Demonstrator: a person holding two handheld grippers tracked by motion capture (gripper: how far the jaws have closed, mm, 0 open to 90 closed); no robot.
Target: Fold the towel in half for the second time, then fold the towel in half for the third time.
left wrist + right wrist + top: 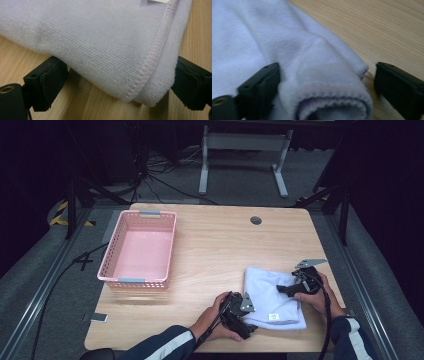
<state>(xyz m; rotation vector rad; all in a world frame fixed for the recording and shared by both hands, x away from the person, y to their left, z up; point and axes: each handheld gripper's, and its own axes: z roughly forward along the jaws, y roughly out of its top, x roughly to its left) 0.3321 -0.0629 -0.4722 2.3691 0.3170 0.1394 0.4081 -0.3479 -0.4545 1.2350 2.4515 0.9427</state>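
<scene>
- Folded white towel [272, 297] lies flat on the counter [215, 250], near the front-right edge, small label facing up near its front hem.
- Looks folded into several layers; stitched hem and rounded fold show close up in the left gripper view [112, 50]. Likely a fold-and-stow job, with the fold seemingly done or nearly so.
- Left gripper [239, 309] sits at the towel's front-left corner, jaws wide, 1 each side of the corner; pads flank the cloth but don't squeeze it, so nothing held.
- Right gripper [292, 287] rests over the towel's right side, also wide; in the right gripper view a rolled edge of towel [329, 100] lies between the jaws, left pad just beside the cloth, right pad clear of it. No grip.
- 2 grippers at opposite sides: probably placed to pinch both ends so the stack keeps its shape when lifted.
- Pink basket [139, 249] stands well apart at the counter's left, empty, open side up; likely the towel's destination.
- Risk: layers could slip apart if only the top ply gets pinched.
</scene>
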